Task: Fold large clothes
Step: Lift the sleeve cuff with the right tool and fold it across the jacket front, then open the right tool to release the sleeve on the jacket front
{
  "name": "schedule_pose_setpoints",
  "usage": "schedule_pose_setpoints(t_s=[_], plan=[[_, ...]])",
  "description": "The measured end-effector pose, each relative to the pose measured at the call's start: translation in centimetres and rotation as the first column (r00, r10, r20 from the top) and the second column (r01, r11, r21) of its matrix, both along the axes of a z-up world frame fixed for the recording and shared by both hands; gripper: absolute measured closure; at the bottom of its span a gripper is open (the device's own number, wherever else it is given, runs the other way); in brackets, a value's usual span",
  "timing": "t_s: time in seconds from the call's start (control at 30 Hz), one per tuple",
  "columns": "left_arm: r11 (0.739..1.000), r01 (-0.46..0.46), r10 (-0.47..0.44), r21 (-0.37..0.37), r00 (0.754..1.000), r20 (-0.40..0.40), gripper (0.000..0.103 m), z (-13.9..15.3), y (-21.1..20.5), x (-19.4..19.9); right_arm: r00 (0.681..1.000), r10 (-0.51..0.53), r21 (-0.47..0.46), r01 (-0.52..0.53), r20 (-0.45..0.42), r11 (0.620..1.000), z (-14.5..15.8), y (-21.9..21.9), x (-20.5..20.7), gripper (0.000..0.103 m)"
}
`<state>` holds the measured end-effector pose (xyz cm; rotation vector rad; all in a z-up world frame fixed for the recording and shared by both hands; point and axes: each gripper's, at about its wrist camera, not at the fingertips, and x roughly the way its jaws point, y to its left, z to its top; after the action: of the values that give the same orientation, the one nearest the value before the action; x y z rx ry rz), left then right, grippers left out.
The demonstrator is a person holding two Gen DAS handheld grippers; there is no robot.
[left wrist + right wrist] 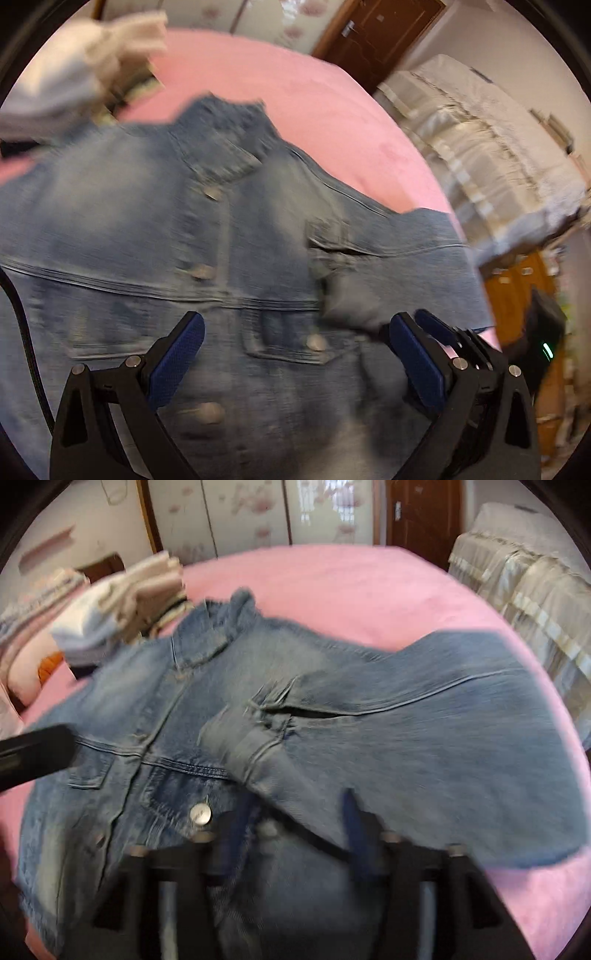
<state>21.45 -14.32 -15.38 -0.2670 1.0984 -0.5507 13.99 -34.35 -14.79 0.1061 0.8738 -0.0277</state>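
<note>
Both grippers, left (295, 354) and right (295, 834), hover released over the jacket (184, 221).
Its folded sleeve (424, 731) lies ahead of the right gripper, the nearer.

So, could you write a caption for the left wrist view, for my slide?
Open left gripper above a denim jacket spread on a pink bed, one sleeve folded across the front.

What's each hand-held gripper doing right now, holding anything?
Left hand-held gripper: open, holding nothing, over the denim jacket.
Right hand-held gripper: open, holding nothing.
</note>
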Motion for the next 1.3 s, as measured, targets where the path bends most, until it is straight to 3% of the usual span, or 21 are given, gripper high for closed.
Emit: schedule_pose_setpoints(t_s=[0.1,0.23,0.37,0.47,0.57,0.6,0.67,0.7,0.77,0.83,1.0,1.13,1.2,1.23,1.27,1.3], plan=[[0.993,0.053,-0.060,-0.101,0.996,-0.068,0.003,-1.6,-1.9,1.0,0.999,-0.018,0.022,0.017,0.046,1.000,1.7,-0.7,-3.3,0.039],[0.979,0.077,-0.109,-0.189,0.980,-0.168,0.011,-4.3,-4.4,2.0,0.995,-0.074,0.072,0.068,0.072,0.995,2.6,-2.1,-5.0,0.039],[0.970,0.048,-0.110,-0.240,0.962,-0.252,0.020,-7.2,-6.0,2.5,0.993,-0.108,0.133,0.100,0.053,0.986,1.5,-2.5,-5.8,0.039],[0.955,0.018,-0.099,-0.297,0.961,-0.259,0.024,-8.2,-6.5,2.8,0.993,-0.114,0.172,0.107,0.032,0.979,0.4,-2.7,-6.2,0.039],[0.933,0.014,-0.122,-0.360,0.952,-0.279,0.043,-9.0,-7.7,3.4,0.993,-0.120,0.188,0.115,0.014,0.975,-0.5,-2.8,-6.2,0.039],[0.932,0.026,-0.136,-0.361,0.950,-0.281,0.048,-9.2,-8.4,3.5,0.992,-0.123,0.194,0.120,0.004,0.974,-0.9,-2.9,-6.3,0.039],[0.939,0.054,-0.155,-0.338,0.948,-0.278,0.049,-9.5,-9.7,3.6,0.992,-0.129,0.201,0.127,-0.006,0.971,-1.3,-3.1,-6.4,0.039],[0.941,0.062,-0.162,-0.334,0.946,-0.281,0.057,-9.7,-10.3,3.7,0.991,-0.133,0.204,0.132,-0.010,0.970,-1.4,-3.1,-6.5,0.039],[0.954,0.061,-0.152,-0.293,0.942,-0.298,0.082,-9.8,-11.4,4.0,0.988,-0.153,0.202,0.153,-0.017,0.967,-1.6,-3.4,-6.7,0.039],[0.971,0.064,-0.135,-0.232,0.944,-0.302,0.088,-9.5,-12.4,4.1,0.983,-0.180,0.194,0.181,-0.022,0.964,-1.7,-4.0,-7.0,0.039],[0.979,0.147,-0.155,-0.145,0.987,-0.050,0.089,0.3,-14.9,4.1,0.956,-0.289,0.229,0.292,-0.048,0.929,-2.5,-7.4,-7.0,0.039],[0.984,0.148,-0.134,-0.103,0.982,0.137,0.089,8.6,-15.7,5.3,0.922,-0.383,0.264,0.382,-0.051,0.886,-2.7,-10.2,-5.1,0.039],[0.988,0.134,-0.118,-0.074,0.975,0.189,0.089,11.3,-15.2,6.0,0.923,-0.379,0.237,0.382,-0.061,0.893,-2.9,-10.3,-3.1,0.039],[0.991,0.119,-0.104,-0.057,0.970,0.220,0.089,12.6,-14.6,6.5,0.933,-0.351,0.213,0.359,-0.076,0.909,-3.1,-10.0,-1.7,0.047],[0.994,0.099,-0.086,-0.038,0.963,0.254,0.089,14.2,-13.5,6.8,0.943,-0.321,0.189,0.331,-0.085,0.924,-3.2,-9.6,-0.6,0.079],[0.997,0.080,-0.070,-0.023,0.957,0.280,0.089,15.1,-12.7,7.1,0.945,-0.311,0.128,0.322,-0.102,0.938,-3.3,-9.0,0.5,0.083]])
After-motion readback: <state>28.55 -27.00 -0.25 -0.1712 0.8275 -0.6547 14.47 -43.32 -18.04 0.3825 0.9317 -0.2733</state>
